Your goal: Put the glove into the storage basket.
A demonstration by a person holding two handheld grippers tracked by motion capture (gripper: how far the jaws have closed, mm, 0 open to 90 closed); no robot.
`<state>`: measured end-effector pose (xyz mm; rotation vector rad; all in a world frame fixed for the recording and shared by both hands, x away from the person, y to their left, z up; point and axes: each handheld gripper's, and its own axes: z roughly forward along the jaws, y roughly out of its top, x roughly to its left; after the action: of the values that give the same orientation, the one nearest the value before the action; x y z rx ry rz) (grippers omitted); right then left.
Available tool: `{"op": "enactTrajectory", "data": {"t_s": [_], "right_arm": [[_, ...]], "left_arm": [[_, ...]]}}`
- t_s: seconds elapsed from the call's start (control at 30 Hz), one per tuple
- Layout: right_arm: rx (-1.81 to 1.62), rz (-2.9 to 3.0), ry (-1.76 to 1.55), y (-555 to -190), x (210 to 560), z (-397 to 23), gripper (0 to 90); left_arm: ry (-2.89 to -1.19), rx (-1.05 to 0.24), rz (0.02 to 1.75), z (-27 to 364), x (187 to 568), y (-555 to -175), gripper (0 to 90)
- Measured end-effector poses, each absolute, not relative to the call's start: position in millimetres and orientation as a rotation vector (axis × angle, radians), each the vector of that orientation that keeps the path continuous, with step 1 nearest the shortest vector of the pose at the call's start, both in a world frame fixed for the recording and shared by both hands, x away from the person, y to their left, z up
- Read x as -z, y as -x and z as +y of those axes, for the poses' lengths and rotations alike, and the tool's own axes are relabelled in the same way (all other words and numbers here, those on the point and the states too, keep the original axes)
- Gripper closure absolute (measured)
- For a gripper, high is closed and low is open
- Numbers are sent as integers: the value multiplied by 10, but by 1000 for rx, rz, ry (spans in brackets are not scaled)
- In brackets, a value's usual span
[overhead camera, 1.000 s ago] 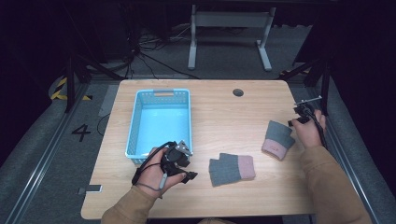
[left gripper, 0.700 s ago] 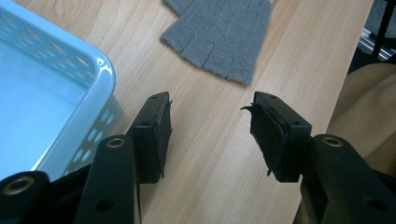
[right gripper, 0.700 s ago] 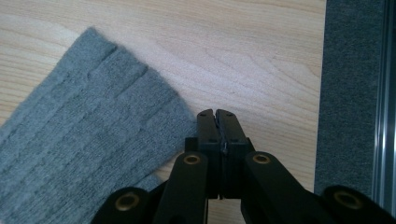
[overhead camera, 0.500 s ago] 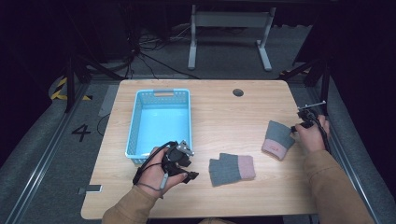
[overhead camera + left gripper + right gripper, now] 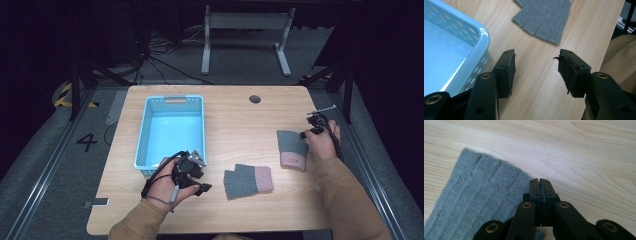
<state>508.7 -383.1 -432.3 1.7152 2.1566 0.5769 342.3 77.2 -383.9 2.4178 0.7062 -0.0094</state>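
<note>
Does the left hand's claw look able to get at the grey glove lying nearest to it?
Probably yes. The left claw stands open beside the blue basket, and the glove lies flat just ahead of it on bare table, with nothing between them.

1. A light wooden table [image 5: 235, 120] with rounded corners carries everything; a small dark round hole [image 5: 255, 99] sits near its far edge.
2. A light blue perforated basket [image 5: 144, 135] stands on the left half, its long side running near to far.
3. A grey glove with a pink cuff [image 5: 248, 181] lies flat near the middle of the near edge.
4. A second grey glove [image 5: 291, 148] lies flat at the right, well apart from the first, pink cuff nearest.
5. A small dark flat thing [image 5: 97, 203] lies at the near left corner.
</note>
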Motion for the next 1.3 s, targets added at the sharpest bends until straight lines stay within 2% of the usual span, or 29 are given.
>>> {"op": "enactTrajectory", "data": {"t_s": [0.53, 1.1, 1.17, 1.3], "right_arm": [[-610, 2245, -1642, -5189, 4334, -3457, 897], [-698, 2348, -1519, -5144, 4262, -3148, 889], [-720, 2341, -1511, -5123, 4223, -3156, 874], [-788, 2341, -1456, -4981, 4065, -3216, 751]], "left_arm": [[-2413, 8, 703, 792, 3822, -3421, 488], [-2410, 10, 690, 770, 3799, -3436, 487], [-2408, 9, 687, 767, 3797, -3439, 488], [-2406, 8, 679, 772, 3757, -3448, 487]]}}
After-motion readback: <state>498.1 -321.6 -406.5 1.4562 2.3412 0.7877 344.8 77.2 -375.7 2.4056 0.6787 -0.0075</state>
